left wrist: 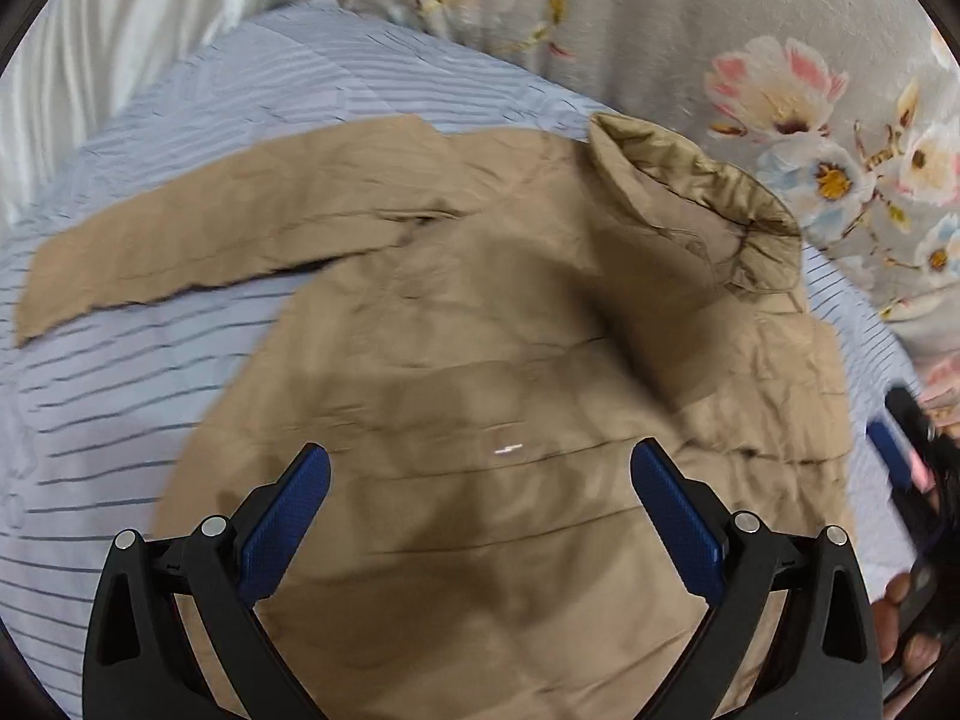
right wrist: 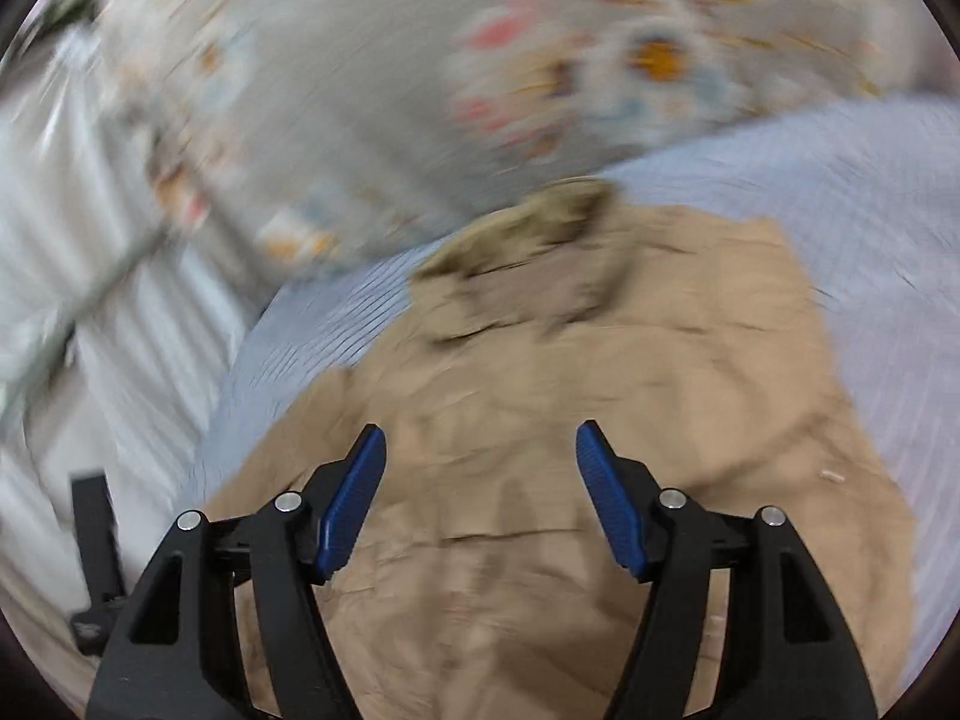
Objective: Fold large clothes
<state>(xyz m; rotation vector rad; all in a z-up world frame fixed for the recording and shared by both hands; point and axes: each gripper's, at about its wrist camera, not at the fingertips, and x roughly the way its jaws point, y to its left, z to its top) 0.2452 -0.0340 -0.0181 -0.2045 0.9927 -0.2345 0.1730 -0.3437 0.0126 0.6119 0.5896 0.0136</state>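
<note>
Jacket [left wrist: 480,330]: tan, spread flat on the striped bed [left wrist: 150,420], collar away from both claws. One sleeve [left wrist: 198,246] lies out to the left, nearer the left claw [left wrist: 480,468]. Left claw and right claw [right wrist: 480,450] gape, holding nothing, above the body.

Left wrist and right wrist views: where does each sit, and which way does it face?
Left wrist: on the left claw, open above the tan jacket, facing its collar; the right claw and hand show at the edge.
Right wrist: on the right claw, open above the jacket; blurred.
Shared: jacket, collar, striped sheet, floral blanket.
</note>
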